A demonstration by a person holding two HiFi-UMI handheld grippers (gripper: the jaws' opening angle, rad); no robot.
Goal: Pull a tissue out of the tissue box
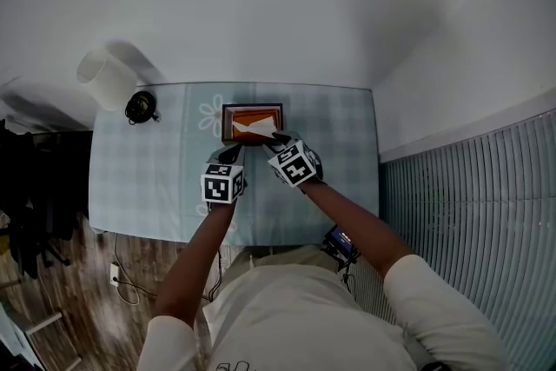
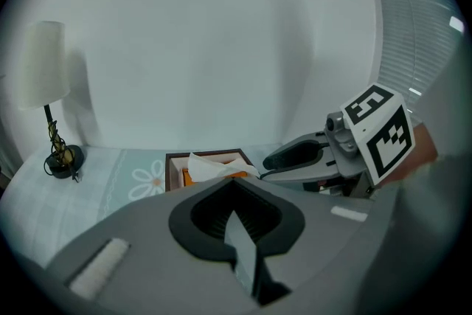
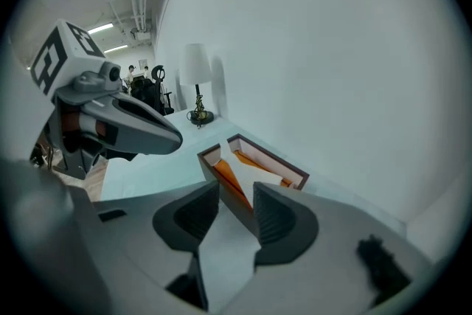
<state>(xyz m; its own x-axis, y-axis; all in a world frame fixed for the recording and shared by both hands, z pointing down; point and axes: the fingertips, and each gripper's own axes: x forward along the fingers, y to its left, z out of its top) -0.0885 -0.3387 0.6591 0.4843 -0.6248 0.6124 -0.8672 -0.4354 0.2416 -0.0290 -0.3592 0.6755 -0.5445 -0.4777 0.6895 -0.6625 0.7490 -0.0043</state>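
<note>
The tissue box [image 1: 252, 110], dark wood with an orange lining, stands at the far edge of the table against the wall. A white tissue [image 1: 254, 129] pokes out of its top. My right gripper [image 1: 280, 137] hovers at the box's near right corner. It is open and empty, and in the right gripper view [image 3: 236, 192] the box's near wall [image 3: 221, 177] and the tissue [image 3: 258, 172] show through the gap. My left gripper [image 1: 232, 153] sits just in front of the box's left side. In the left gripper view its jaws [image 2: 234, 184] meet, shut on nothing.
A lamp with a white shade [image 1: 106, 78] and a black base [image 1: 140, 106] stands at the table's far left corner. The checked tablecloth [image 1: 148, 178] has a flower print. The white wall is right behind the box, and window blinds [image 1: 469, 204] run along the right.
</note>
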